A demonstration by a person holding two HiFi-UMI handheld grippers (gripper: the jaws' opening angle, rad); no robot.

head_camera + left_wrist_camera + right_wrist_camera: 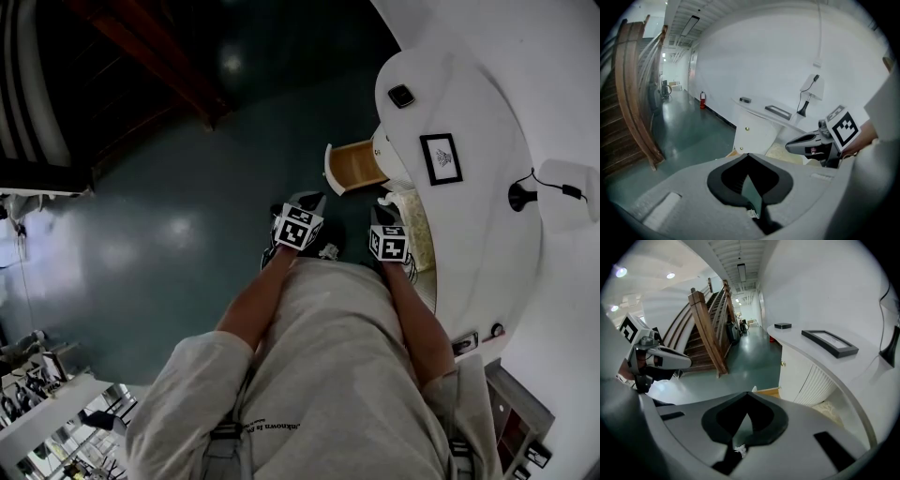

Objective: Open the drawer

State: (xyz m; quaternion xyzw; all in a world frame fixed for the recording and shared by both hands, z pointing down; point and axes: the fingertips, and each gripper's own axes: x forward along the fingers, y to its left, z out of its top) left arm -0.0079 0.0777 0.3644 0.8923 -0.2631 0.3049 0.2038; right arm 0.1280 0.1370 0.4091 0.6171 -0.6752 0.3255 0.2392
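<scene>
Glossy dark teal floor [178, 234] runs down a long hall, with one white curved cabinet [469, 244] against the white wall on the person's right and one wooden staircase [705, 329] on the left. One drawer [352, 167] stands pulled out of the cabinet's rounded end, its pale wooden inside showing. It lies just ahead of the two grippers and touches neither. Two small brass knobs [746, 128] sit one above the other on the cabinet front. On the countertop lie one small black box [401, 96] and one black picture frame [441, 157], and one black stand [520, 196] with a cable running up the wall. Low beside the cabinet is one cream, nubbly patch [418, 232], right of the right gripper. One red fire extinguisher [702, 99] stands far down the hall by the wall. The person, in light grey clothes with bare forearms, holds both grippers close in front of the body, side by side and apart. The left gripper [749, 154] has its grey jaws brought together at the tips with nothing held between them, only floor showing through the dark gap behind. The right gripper [748, 393] is closed the same way and is empty, with the drawer's wooden edge just past its tips.
</scene>
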